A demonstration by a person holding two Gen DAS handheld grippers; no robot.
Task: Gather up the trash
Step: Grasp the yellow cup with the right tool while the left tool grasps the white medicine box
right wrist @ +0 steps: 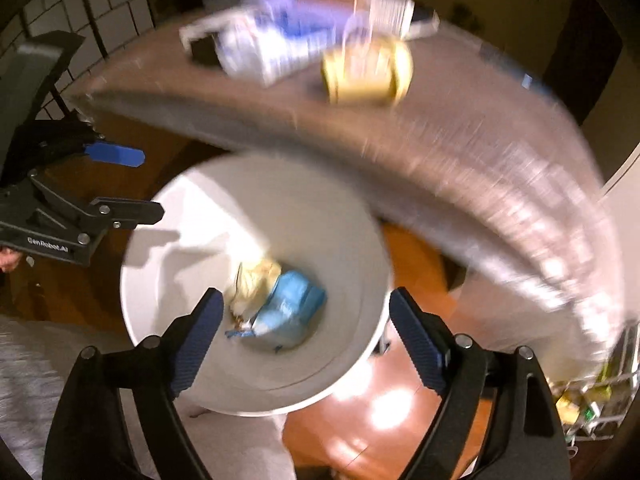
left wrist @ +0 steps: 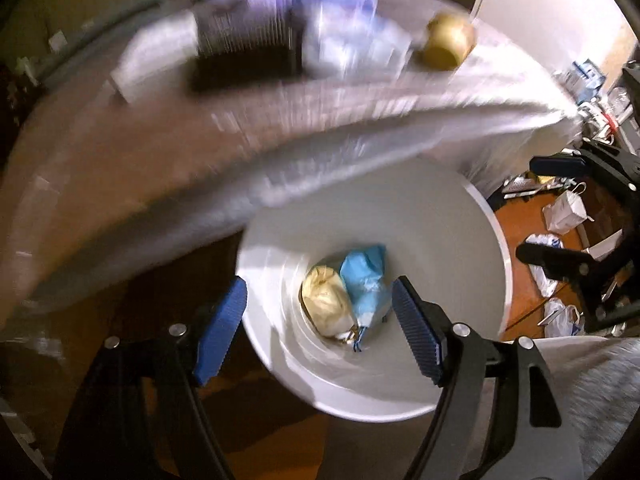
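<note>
A white round bin [left wrist: 452, 220] [right wrist: 192, 216] stands on the wood floor beside the table. At its bottom lie a cream wrapper [left wrist: 326, 300] [right wrist: 256, 280] and a blue wrapper [left wrist: 366, 280] [right wrist: 290, 300]. My left gripper [left wrist: 318, 332] is open and empty above the bin's left rim; it also shows in the right wrist view [right wrist: 140, 184]. My right gripper [right wrist: 302, 340] is open and empty above the bin; it shows at the right of the left wrist view [left wrist: 560, 208]. On the table lie a gold can [left wrist: 448, 42] [right wrist: 366, 70] and white-blue plastic packaging [left wrist: 352, 44] [right wrist: 272, 46], both blurred.
The table [left wrist: 160, 152] [right wrist: 460, 120] has a pale cloth and overhangs the bin's far side. A dark box [left wrist: 244, 52] lies on it. White bags [left wrist: 564, 208] litter the floor at right. A wire basket [right wrist: 592, 396] stands at the lower right.
</note>
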